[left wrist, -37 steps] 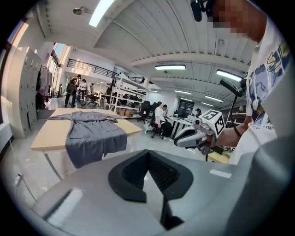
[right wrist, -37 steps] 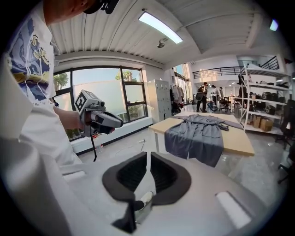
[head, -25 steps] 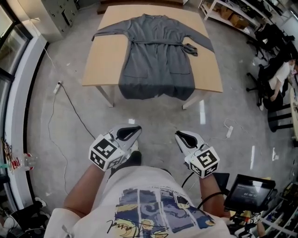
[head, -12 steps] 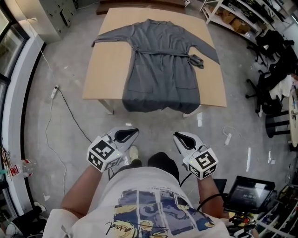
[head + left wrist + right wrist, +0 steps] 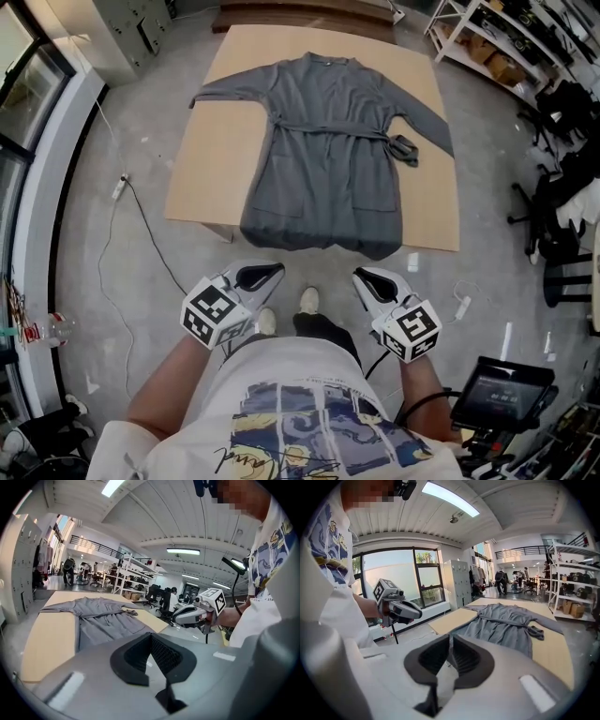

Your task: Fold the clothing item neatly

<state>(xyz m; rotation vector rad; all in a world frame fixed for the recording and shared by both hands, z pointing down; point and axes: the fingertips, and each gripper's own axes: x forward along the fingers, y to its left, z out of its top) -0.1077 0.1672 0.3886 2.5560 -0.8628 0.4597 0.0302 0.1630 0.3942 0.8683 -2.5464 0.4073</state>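
Note:
A grey robe [image 5: 328, 159] lies spread flat on a wooden table [image 5: 211, 159], sleeves out to both sides and its belt tied across the waist. The belt's loose end is bunched by the right sleeve [image 5: 405, 148]. My left gripper [image 5: 267, 274] and right gripper [image 5: 367, 278] hang side by side over the floor, just short of the table's near edge. Both are shut and hold nothing. The left gripper view shows its own jaws [image 5: 151, 639] closed, with the robe [image 5: 101, 616] beyond. The right gripper view shows its jaws [image 5: 451, 641] nearly touching, and the robe [image 5: 506, 625] ahead.
A cable and power strip [image 5: 119, 187] trail on the floor left of the table. Shelving [image 5: 487, 37] and office chairs [image 5: 562, 216] stand at the right. A screen on a stand [image 5: 502, 389] is at the lower right. The person's feet [image 5: 307, 300] are below the grippers.
The person has stepped toward the table, so its near edge and the robe's hem now lie closer to the grippers. Both grippers stay shut in the same pose.

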